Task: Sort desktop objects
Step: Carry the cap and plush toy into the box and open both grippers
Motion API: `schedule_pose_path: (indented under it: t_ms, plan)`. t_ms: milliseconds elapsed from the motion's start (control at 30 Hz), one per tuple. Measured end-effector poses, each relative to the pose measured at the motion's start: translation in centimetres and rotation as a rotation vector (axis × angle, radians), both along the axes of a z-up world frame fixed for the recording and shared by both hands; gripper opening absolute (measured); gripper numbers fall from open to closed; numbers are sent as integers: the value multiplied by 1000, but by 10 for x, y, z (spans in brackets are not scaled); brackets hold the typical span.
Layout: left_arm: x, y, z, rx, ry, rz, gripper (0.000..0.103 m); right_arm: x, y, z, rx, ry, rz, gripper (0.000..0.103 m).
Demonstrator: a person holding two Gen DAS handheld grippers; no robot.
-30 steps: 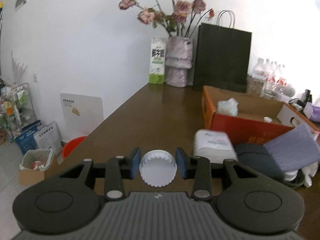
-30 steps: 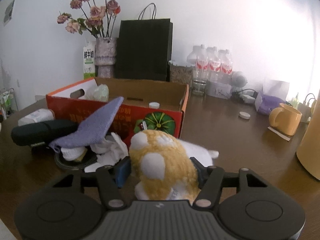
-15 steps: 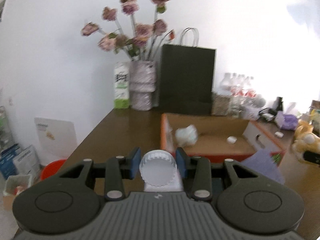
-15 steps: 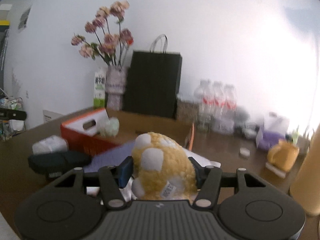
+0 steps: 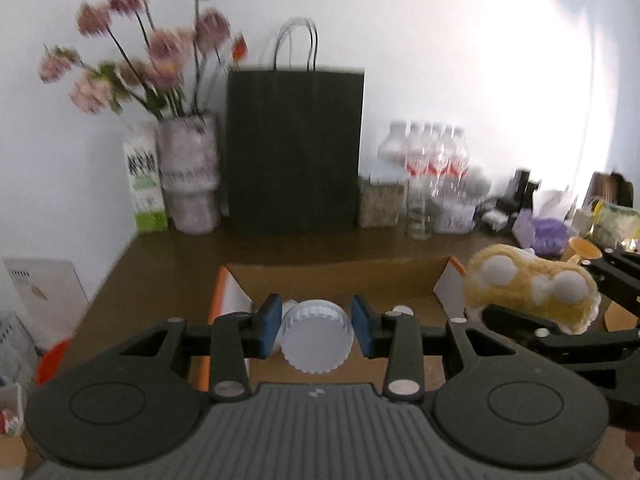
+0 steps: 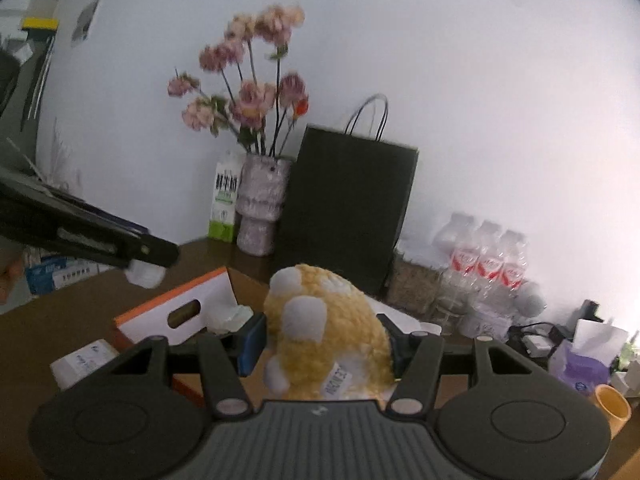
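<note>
both grippers carry loads above the open cardboard box (image 5: 344, 280), which sits on the desk (image 5: 168, 256) in front of the row along its back edge. the left gripper (image 5: 316, 330) has its blue pads clamped on a white ribbed-cap bottle (image 5: 316, 340); the right gripper (image 6: 322, 340) has its pads pressed into a yellow-and-white plush toy (image 6: 320, 332). neither thing is yet released, so by my judgement the sorting is midway — a crumpled tissue (image 6: 230, 318) and a small white cap (image 5: 402, 310) already lie in the box, while a white packet (image 6: 86, 360) sits on the desk just outside the box's near-left corner.

the left wrist view looks straight into the box and shows the toy from the side, above the box's right end, with a yellow mug (image 5: 582, 250) and purple tissue pack (image 5: 546, 230) towards the desk's right edge. the right wrist view hides most of the box floor behind the toy, but shows the toy's sewn label, the left gripper side-on with the bottle above the box's left end, and the packet — absent from the other view.
</note>
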State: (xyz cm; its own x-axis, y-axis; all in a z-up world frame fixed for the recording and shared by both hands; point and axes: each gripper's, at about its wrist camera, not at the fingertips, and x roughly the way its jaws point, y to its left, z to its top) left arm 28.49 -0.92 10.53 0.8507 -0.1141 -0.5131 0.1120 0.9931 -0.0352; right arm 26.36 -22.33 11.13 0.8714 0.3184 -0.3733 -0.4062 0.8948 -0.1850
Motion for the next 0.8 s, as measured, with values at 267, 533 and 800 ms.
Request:
schedule_pose_path:
  t_ms: [267,533,800]
  plan:
    - [72,-23,-39,71,126,32,39,78,17,-28,-17,162,-25,57]
    - [110,-24,-71,87,206,35,39,119,31,-62,-63,246,9,57]
    - [127,-21,-88,100,251,35,39,148,30,-81,-88,319,12,58]
